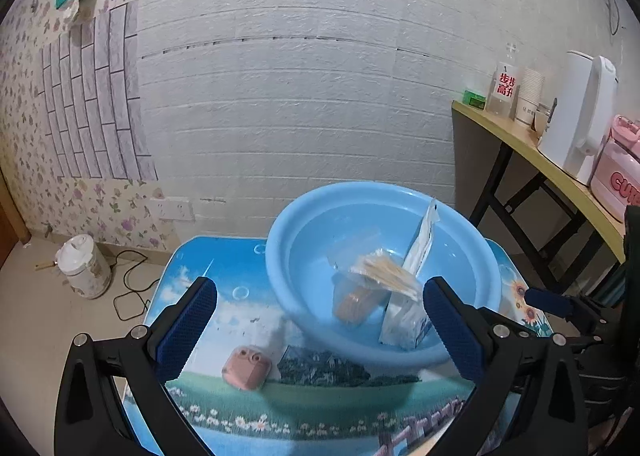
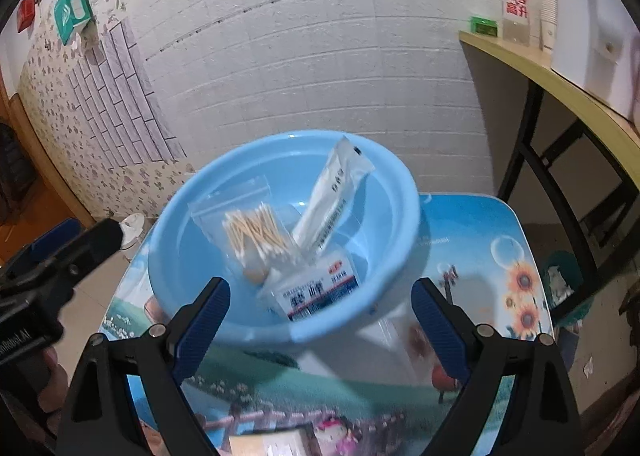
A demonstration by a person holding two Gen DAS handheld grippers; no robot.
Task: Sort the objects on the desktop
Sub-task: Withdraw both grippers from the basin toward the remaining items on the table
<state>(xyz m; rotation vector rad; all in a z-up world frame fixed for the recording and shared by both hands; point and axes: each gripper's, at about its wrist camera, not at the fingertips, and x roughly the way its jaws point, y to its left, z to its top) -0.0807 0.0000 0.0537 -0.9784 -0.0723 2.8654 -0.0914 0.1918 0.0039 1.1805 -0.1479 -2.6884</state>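
Basin (image 1: 304, 216): smooth glossy blue plastic. Cotton-swab bag (image 2: 236, 208): clear, shiny film; swab sticks look wooden. White sachet (image 2: 336, 192): glossy wrapper. Surface (image 1: 240, 288): slick printed laminate. Wall (image 1: 300, 76) at 12 o'clock: matt, rough white brick texture. Jaws: black plastic, ribbed blue pads (image 1: 184, 328).

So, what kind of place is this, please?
Probably a room in a home: a small picture-printed table holding a blue basin, flowered wallpaper, and a side table with a white kettle.
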